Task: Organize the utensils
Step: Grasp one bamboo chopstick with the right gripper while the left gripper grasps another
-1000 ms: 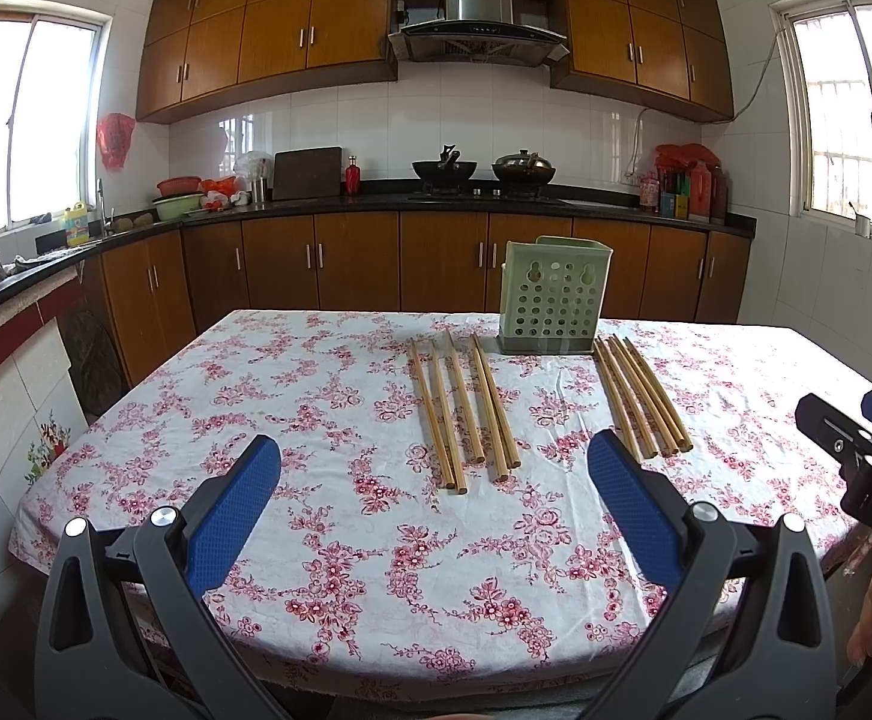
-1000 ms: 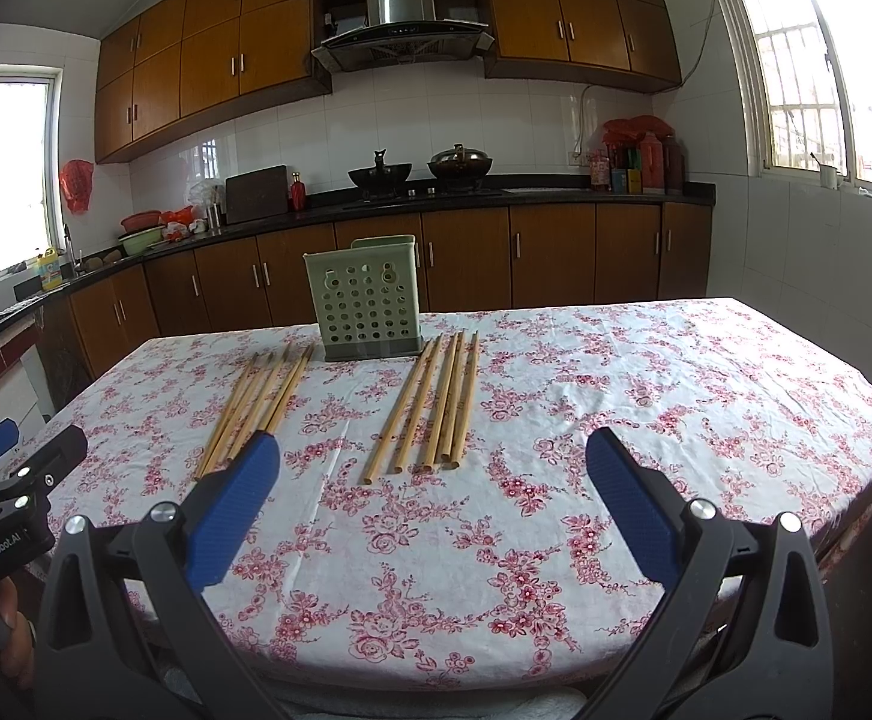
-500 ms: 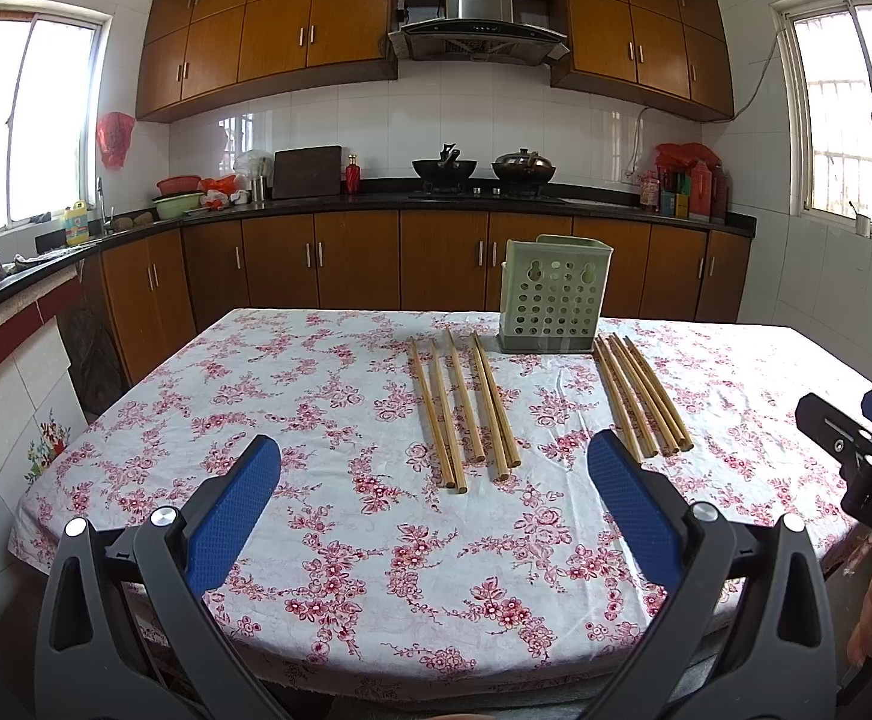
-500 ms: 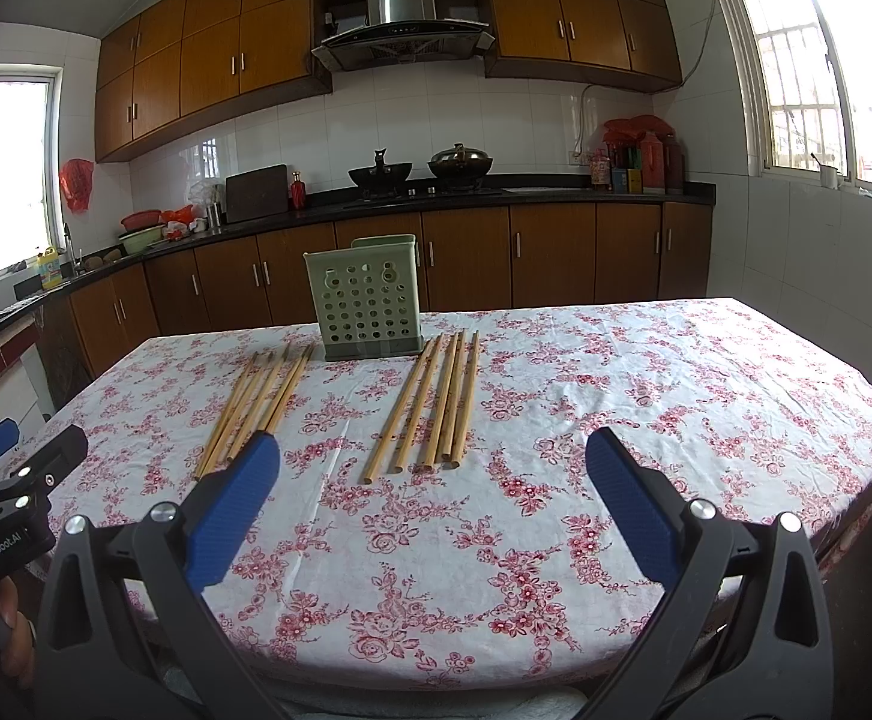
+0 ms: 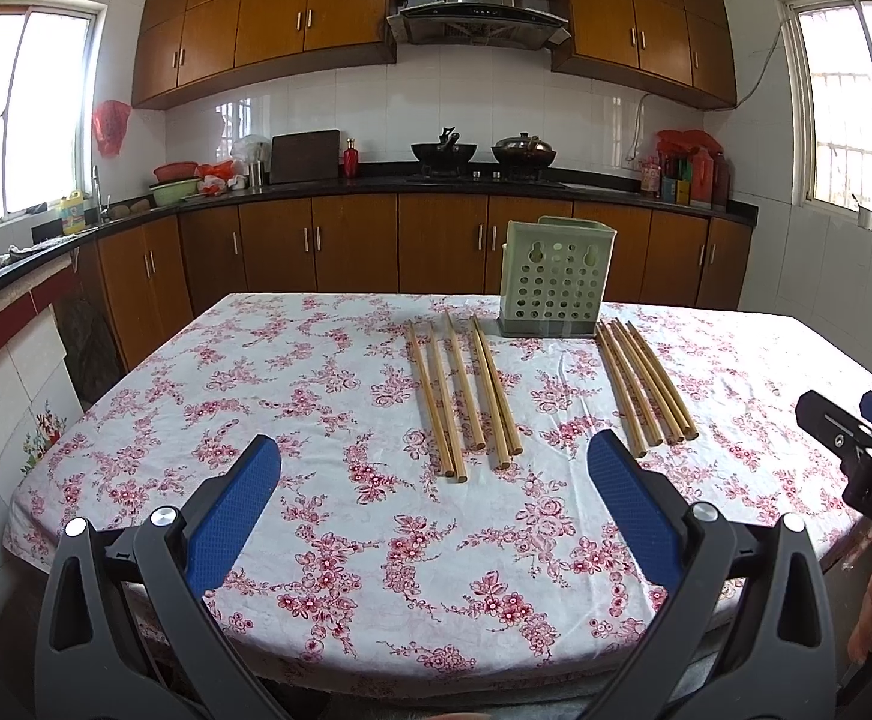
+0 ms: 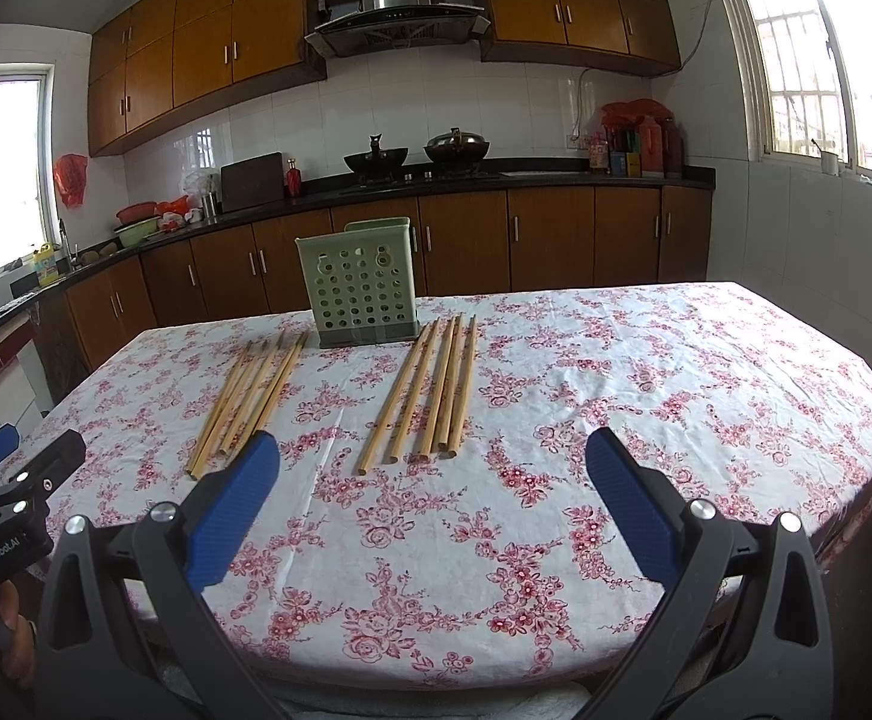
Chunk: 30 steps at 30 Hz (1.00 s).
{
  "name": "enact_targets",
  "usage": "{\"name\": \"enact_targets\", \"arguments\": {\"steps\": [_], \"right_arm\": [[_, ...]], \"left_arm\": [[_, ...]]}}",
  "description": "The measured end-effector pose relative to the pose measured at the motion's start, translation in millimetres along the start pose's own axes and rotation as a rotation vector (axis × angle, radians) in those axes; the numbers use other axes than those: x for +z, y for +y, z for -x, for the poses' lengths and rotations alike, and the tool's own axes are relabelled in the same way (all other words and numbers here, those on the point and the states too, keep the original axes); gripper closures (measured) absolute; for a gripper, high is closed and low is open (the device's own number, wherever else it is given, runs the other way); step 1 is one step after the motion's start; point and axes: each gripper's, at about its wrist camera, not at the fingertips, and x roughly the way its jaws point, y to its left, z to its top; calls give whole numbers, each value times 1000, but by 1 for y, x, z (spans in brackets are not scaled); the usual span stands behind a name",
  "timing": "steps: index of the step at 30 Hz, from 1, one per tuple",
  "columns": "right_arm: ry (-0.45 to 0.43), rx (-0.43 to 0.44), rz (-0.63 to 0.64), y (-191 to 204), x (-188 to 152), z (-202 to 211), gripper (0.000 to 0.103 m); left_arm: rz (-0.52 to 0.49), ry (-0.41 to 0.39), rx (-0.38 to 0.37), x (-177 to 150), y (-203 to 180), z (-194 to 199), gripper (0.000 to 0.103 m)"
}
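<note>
A perforated green plastic utensil holder (image 5: 556,279) stands upright toward the far side of the floral-clothed table (image 5: 327,516); one set of long wooden chopsticks (image 5: 463,399) lies before it to the left; a second such set (image 5: 646,387) lies to the right; the sets lie apart, both pointing toward the near edge.

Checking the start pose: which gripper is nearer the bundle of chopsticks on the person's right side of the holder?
Right. The right gripper sits almost straight in front of that bundle; the left gripper faces the other bundle, further left. Both are open, short of the chopsticks.
</note>
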Motion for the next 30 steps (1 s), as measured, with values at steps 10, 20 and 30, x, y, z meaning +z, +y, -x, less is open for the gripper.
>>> {"name": "enact_targets", "arguments": {"steps": [10,20,30], "right_arm": [[196,-57,-122,-30,32,-79,13],[404,-48,-171,-43,54,-188,68],[498,-47,-165,-38,42,-232,81]], "left_arm": [[77,179,10,27,27,-62,2],[123,310,37,51,60,-133,18],[128,368,3,54,60,-167,27]]}}
